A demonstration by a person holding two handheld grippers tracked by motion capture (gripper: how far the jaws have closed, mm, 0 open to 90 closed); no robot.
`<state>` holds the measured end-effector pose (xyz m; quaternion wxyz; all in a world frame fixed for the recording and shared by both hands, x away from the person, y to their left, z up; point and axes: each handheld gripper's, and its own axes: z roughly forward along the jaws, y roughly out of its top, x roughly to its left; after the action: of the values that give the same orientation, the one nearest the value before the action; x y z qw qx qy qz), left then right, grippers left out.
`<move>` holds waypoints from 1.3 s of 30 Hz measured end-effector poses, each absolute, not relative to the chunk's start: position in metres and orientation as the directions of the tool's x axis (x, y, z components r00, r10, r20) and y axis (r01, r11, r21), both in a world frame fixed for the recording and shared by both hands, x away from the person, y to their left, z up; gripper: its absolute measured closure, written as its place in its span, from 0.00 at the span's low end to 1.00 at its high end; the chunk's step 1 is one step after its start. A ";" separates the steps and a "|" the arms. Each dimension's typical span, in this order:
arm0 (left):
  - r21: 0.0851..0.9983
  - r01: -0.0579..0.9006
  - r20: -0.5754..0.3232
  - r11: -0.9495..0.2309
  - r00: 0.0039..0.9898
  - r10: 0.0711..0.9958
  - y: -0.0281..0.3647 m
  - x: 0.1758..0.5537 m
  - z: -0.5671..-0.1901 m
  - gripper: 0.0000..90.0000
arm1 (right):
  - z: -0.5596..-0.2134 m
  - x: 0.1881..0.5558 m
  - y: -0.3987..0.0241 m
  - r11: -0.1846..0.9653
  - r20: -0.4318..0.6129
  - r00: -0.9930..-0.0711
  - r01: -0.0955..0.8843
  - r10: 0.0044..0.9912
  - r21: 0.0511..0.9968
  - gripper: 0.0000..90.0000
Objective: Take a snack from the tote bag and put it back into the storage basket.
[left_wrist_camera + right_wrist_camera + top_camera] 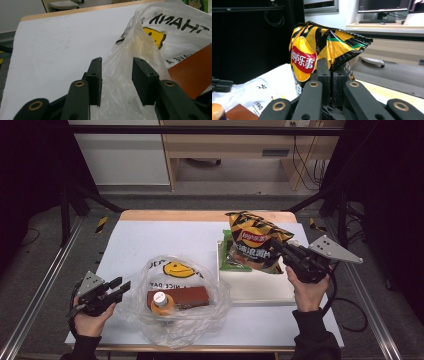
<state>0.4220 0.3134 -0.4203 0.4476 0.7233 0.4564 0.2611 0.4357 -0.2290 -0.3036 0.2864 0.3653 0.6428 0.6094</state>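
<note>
A black-and-yellow chips bag (257, 242) hangs above the white tray (260, 290), with my right gripper (280, 249) shut on its lower edge. In the right gripper view the chips bag (312, 50) stands upright, pinched by the right gripper (331, 72). A clear plastic bag (175, 270) with a smiley print lies at front centre, holding a brown box (182, 296) and an orange bottle (161, 301) with a white cap. My left gripper (119, 287) sits at the bag's left edge. In its own view the left gripper (117, 80) stands open, loose film of the plastic bag (150, 37) between the pads.
A green packet (231, 262) lies on the tray under the chips bag. The white table mat (150, 240) stretches bare behind the plastic bag. Metal frame rails (40, 285) run along both sides of the table.
</note>
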 end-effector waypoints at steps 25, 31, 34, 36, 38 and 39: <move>0.886 0.427 -0.025 -0.183 0.438 0.898 0.314 0.423 -0.420 0.57 | -0.351 0.462 -0.275 -0.032 0.136 -0.438 0.237 0.888 0.971 0.97; 0.884 0.428 -0.021 -0.186 0.436 0.900 0.314 0.423 -0.420 0.57 | -0.361 0.471 -0.277 -0.028 0.143 -0.421 0.266 0.896 0.964 0.97; 0.885 0.429 -0.025 -0.183 0.435 0.900 0.314 0.424 -0.421 0.57 | -0.366 0.476 -0.276 -0.030 0.150 -0.418 0.279 0.896 0.960 0.97; 0.883 0.431 -0.024 -0.184 0.434 0.901 0.314 0.424 -0.421 0.57 | -0.369 0.478 -0.275 -0.030 0.156 -0.417 0.292 0.895 0.956 0.97; 0.883 0.431 -0.024 -0.184 0.433 0.901 0.315 0.424 -0.421 0.57 | -0.372 0.480 -0.275 -0.029 0.158 -0.417 0.300 0.895 0.953 0.97; 0.883 0.431 -0.023 -0.185 0.433 0.901 0.315 0.424 -0.421 0.57 | -0.373 0.481 -0.275 -0.030 0.160 -0.415 0.303 0.896 0.952 0.97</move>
<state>0.4240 0.3146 -0.4211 0.4417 0.7222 0.4611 0.2660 0.4813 -0.2745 -0.3729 0.2720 0.4675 0.6411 0.5444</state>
